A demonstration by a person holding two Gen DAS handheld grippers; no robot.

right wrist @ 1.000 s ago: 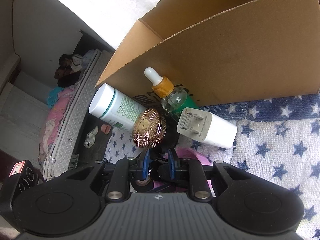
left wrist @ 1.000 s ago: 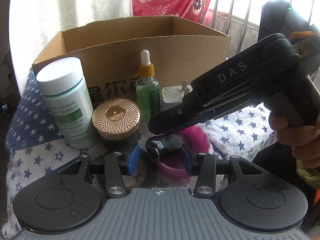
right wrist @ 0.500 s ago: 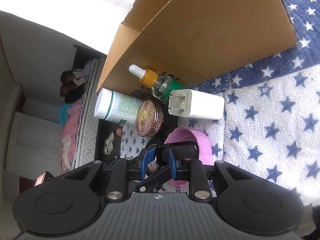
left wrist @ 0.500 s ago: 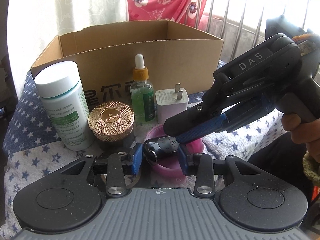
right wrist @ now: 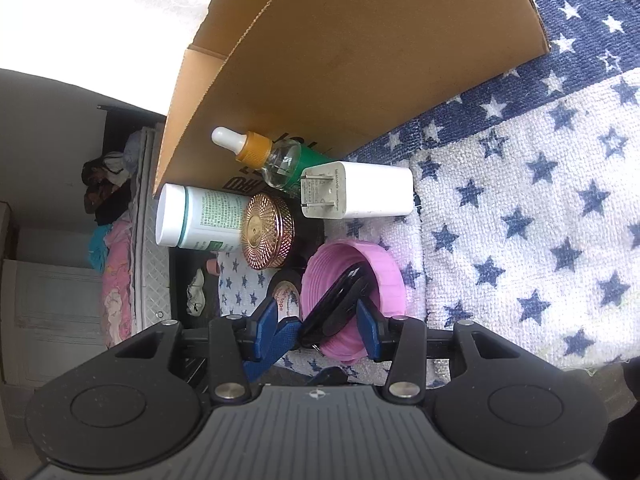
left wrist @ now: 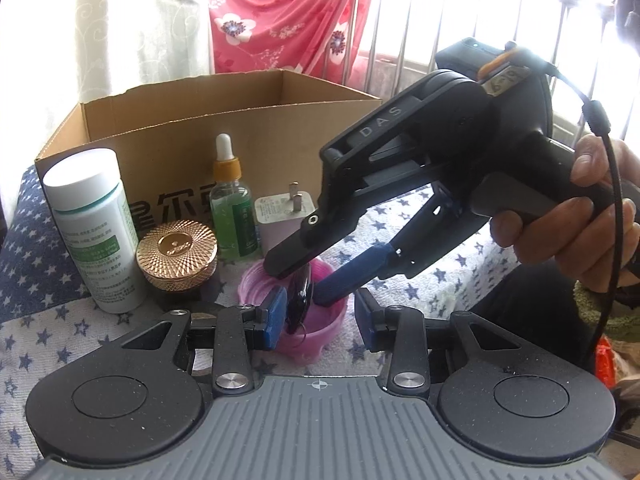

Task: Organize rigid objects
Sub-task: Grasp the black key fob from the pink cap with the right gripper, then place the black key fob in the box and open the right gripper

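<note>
A black key fob [left wrist: 298, 300] [right wrist: 340, 300] stands on edge inside a pink lid [left wrist: 256, 280] [right wrist: 384, 264] on the star towel. My right gripper [left wrist: 306, 280] [right wrist: 322, 324] reaches in from the right. Its jaws are opening, and the fob leans loose between them. My left gripper [left wrist: 320, 320] stands open around the same spot. Its left pad is beside the fob and its right pad is well clear. Behind stand a white bottle [left wrist: 96, 224], a gold-lidded jar [left wrist: 176, 256], a green dropper bottle [left wrist: 232, 208] and a white charger [left wrist: 280, 216].
An open cardboard box [left wrist: 256, 128] [right wrist: 360, 60] stands right behind the row of objects. A black tape roll [right wrist: 286, 284] lies left of the pink lid. The star towel [right wrist: 520, 220] stretches bare to the right. A hand [left wrist: 580, 216] holds the right gripper.
The right gripper has rolled and its jaws have widened. The key fob, earlier flat between the left pads, now stands on edge in the pink lid. The left gripper has backed off slightly.
</note>
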